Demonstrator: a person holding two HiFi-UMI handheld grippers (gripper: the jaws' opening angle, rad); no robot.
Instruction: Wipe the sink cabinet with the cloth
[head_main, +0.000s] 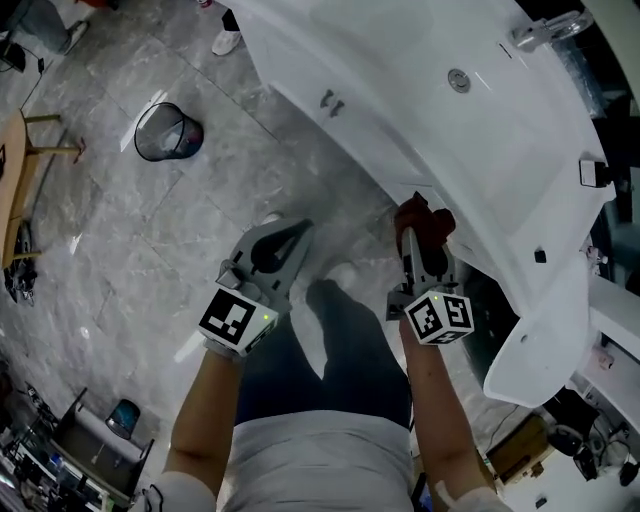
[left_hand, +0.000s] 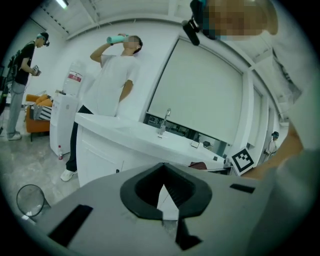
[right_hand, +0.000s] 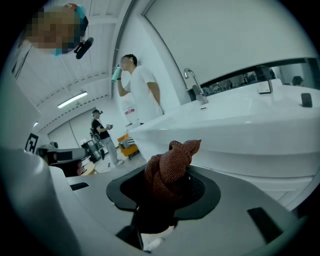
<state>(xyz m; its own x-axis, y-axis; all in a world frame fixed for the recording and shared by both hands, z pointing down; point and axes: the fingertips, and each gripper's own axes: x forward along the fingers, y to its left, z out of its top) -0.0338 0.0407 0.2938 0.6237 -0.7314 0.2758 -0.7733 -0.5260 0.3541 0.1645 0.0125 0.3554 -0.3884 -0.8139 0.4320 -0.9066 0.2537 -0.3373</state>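
Observation:
The white sink cabinet (head_main: 440, 130) fills the upper right of the head view, with its faucet (head_main: 545, 28) at the far end. My right gripper (head_main: 420, 228) is shut on a bunched dark red cloth (head_main: 424, 218), held close to the cabinet's front edge. In the right gripper view the cloth (right_hand: 172, 167) sticks up between the jaws, with the cabinet (right_hand: 240, 130) just behind it. My left gripper (head_main: 302, 230) hangs shut and empty to the left, above the floor. From the left gripper view the cabinet (left_hand: 115, 150) stands a step away.
A wire wastebasket (head_main: 168, 132) stands on the grey marble floor to the left. A person (left_hand: 112, 85) in white drinks beside the cabinet's far end, near a water dispenser (left_hand: 62, 120). Another person (left_hand: 20, 75) stands further back. A wooden table (head_main: 12, 170) is at the left edge.

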